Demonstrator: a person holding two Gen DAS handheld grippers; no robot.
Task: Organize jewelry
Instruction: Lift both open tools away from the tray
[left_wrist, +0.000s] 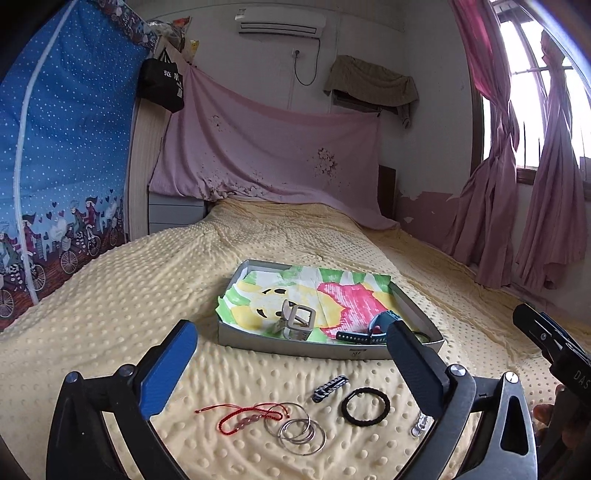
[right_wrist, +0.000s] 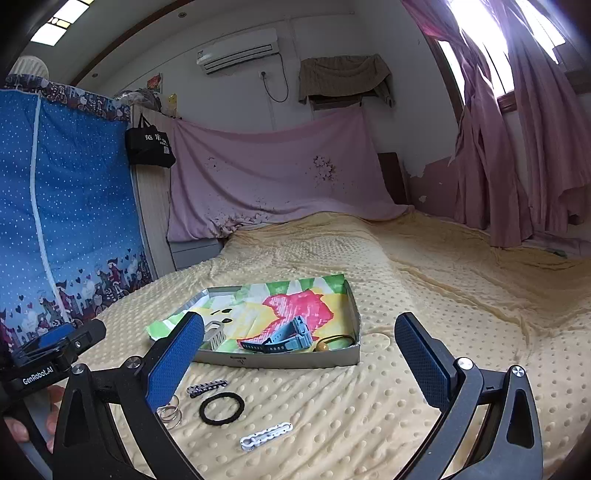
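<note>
A shallow grey box (left_wrist: 280, 346) (right_wrist: 295, 360) lined with colourful paper lies on the yellow dotted blanket. It holds a grey watch (left_wrist: 295, 319) (right_wrist: 216, 334), a blue watch (left_wrist: 373, 326) (right_wrist: 284, 338) and a hair tie with a bead (right_wrist: 332, 341). In front of the box lie a red cord bracelet (left_wrist: 243, 417), silver bangles (left_wrist: 301, 432) (right_wrist: 170, 411), a dark clip (left_wrist: 330, 387) (right_wrist: 207, 387), a black ring band (left_wrist: 365, 404) (right_wrist: 221, 408) and a white clip (right_wrist: 266, 436) (left_wrist: 419, 426). My left gripper (left_wrist: 291, 365) is open above these. My right gripper (right_wrist: 301, 356) is open, holding nothing.
The yellow blanket (right_wrist: 443, 295) covers the whole bed. A blue fabric wardrobe (left_wrist: 62, 166) stands at the left. A pink sheet (left_wrist: 266, 155) hangs at the bed's head and pink curtains (left_wrist: 524, 192) at the right. A hand (right_wrist: 33, 417) holds the left tool.
</note>
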